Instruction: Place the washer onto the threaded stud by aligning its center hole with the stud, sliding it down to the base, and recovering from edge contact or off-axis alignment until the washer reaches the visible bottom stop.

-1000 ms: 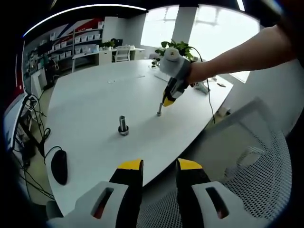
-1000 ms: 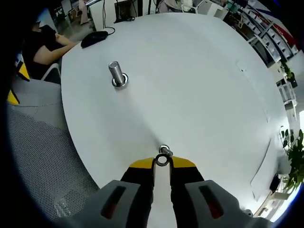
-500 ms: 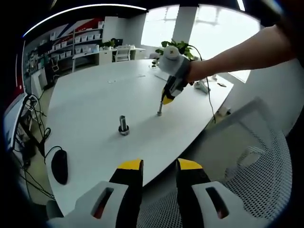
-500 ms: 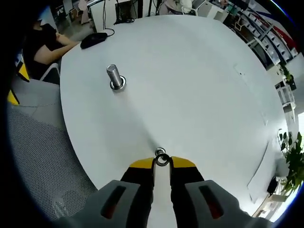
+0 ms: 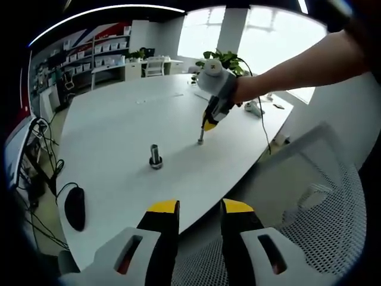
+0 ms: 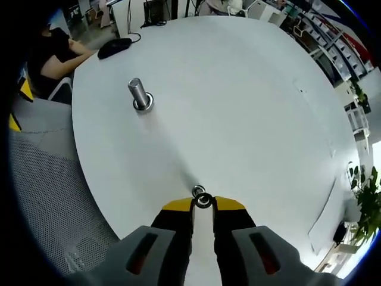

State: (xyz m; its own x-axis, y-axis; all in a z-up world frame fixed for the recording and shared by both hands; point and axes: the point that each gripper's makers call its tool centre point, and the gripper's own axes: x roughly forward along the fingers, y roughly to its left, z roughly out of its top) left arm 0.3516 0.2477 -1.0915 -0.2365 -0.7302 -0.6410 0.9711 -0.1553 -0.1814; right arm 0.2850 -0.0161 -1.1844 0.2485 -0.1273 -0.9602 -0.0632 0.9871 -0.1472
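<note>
Washer point(image 6: 203, 201), clamped in the right gripper point(image 6: 203, 204) jaws, has drifted just off the stud point(image 6: 197, 191) top, requiring re-centering; left gripper point(image 5: 200, 210) jaws hang released.

Opposed views over shared table point(image 5: 119, 125)

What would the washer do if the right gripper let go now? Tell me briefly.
The washer looks like a thin, rigid metal ring, probably light. Pinched edge-on in the right gripper beside the stud, not visibly threaded on, it would likely drop and could roll on the smooth table.
</note>
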